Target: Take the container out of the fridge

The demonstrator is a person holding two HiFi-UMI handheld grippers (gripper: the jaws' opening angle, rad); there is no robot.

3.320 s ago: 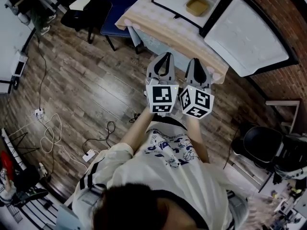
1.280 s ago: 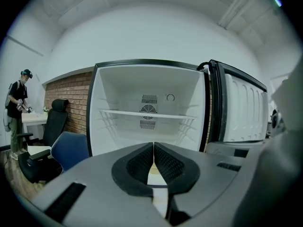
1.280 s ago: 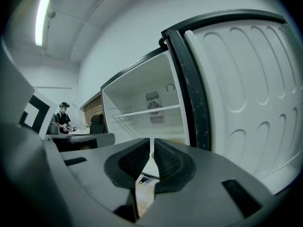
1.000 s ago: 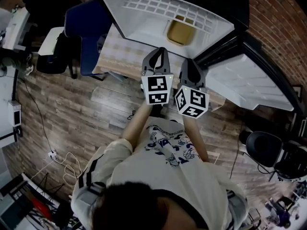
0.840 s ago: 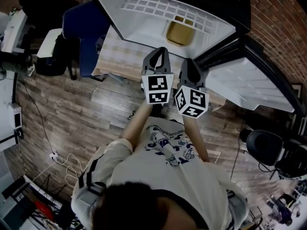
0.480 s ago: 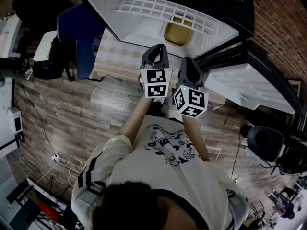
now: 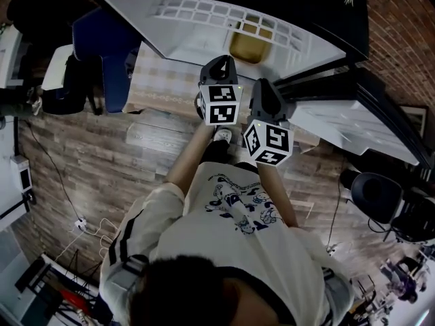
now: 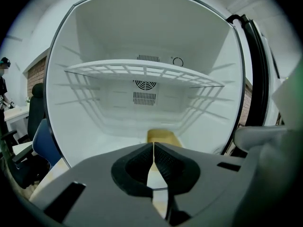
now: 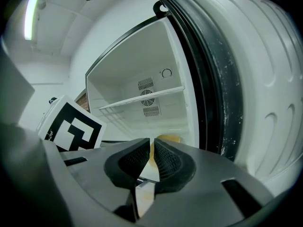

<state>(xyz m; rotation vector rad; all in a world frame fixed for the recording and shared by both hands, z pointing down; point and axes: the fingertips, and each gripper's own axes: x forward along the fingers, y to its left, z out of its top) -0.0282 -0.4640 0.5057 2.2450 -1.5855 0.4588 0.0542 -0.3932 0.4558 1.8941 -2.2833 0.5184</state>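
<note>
The open white fridge [image 8: 94,122] fills the top of the head view, its compartment facing the person. A shallow tan rectangular container [image 7: 246,46] sits on the fridge floor, below the white wire shelf [image 8: 142,70]. It lies towards the right side of the compartment, near the front opening.

The left tongs [image 8: 153,145] are clenched, the ribbed black pads meeting at their tips with nothing between them. In the left gripper view they point straight into the compartment, and the container shows just above the tips, apart from them.

The right tongs [image 9: 152,142] are also clenched and empty, with only a thin slit between the pads. They sit just right of the left tongs, a little lower in the head view. In the right gripper view the container shows beyond the tips, and the white moulded fridge door [image 9: 255,79] with its black seal stands open along the right of the frame.

The fridge stands on a worktop covered by a pale checked cloth [image 7: 160,80]. A blue chair [image 7: 102,39] stands at the upper left, on the wood-plank floor [image 7: 88,155].
</note>
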